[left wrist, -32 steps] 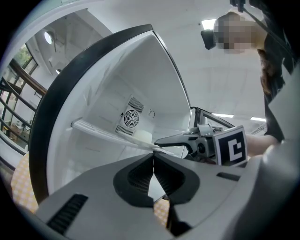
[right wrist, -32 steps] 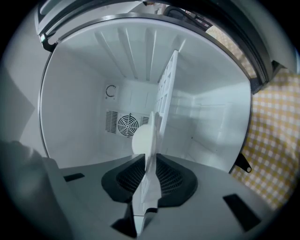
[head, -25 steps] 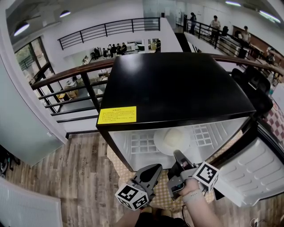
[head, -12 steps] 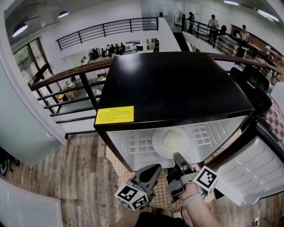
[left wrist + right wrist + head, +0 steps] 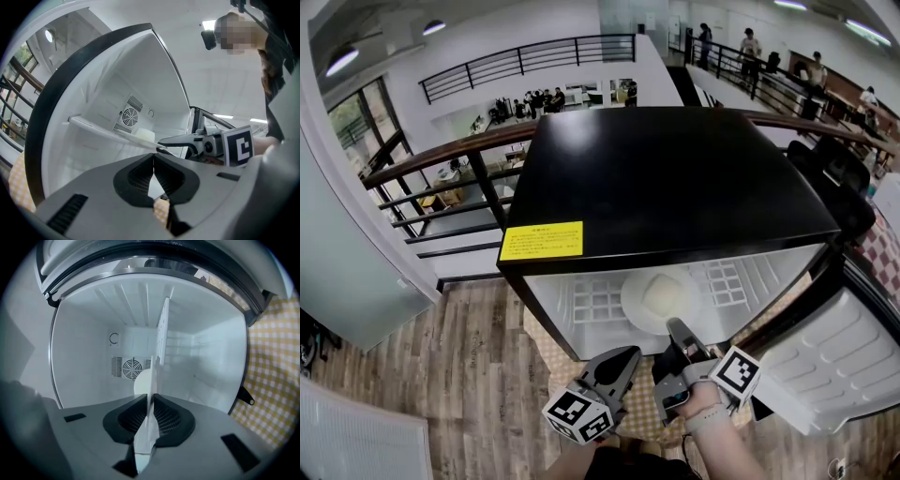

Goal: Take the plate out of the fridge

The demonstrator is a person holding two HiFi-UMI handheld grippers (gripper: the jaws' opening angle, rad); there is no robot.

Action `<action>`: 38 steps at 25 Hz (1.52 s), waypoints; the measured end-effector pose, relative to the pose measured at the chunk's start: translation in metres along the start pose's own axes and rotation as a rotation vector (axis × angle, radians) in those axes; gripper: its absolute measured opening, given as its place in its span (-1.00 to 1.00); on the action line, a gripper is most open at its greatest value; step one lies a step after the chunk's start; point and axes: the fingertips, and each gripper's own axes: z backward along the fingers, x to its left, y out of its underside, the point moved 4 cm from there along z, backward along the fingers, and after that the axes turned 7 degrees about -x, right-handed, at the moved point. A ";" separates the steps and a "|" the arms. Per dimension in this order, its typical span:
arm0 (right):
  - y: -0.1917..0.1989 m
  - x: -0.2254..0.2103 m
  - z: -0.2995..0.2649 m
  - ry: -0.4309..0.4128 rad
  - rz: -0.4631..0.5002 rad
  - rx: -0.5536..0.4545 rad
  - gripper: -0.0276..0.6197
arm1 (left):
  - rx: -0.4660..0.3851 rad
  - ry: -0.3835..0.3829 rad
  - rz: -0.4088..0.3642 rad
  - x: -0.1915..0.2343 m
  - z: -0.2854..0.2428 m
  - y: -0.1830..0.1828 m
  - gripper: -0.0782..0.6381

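Left gripper: the jaws were together on nothing. It was held level in front of the open fridge, just left of the other gripper.
Plate: white and round, it lay flat on the wire shelf inside the fridge, with its near edge at the shelf's front. A pale lump sat on its middle.
Right gripper: the jaws were clamped on the plate's near rim, and its own view showed the plate edge-on between them.
Handling: the plate looked stiff, breakable and smooth enough to slip. Held by one edge, it would likely sag at the far side, and the lump could slide off.
Hold: the near rim was the only reachable place, so a deep bite there seemed best. The plate would need keeping level, with the free gripper ready to take the opposite rim once clear of the shelf.
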 end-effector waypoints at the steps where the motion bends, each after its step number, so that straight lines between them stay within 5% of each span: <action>1: 0.001 0.000 0.001 0.003 -0.003 0.001 -0.74 | -0.001 -0.001 -0.001 0.000 0.000 0.000 -0.76; 38: -0.002 -0.010 -0.001 -0.052 -0.119 -0.045 -0.74 | 0.003 -0.014 0.007 0.004 0.003 -0.002 -0.76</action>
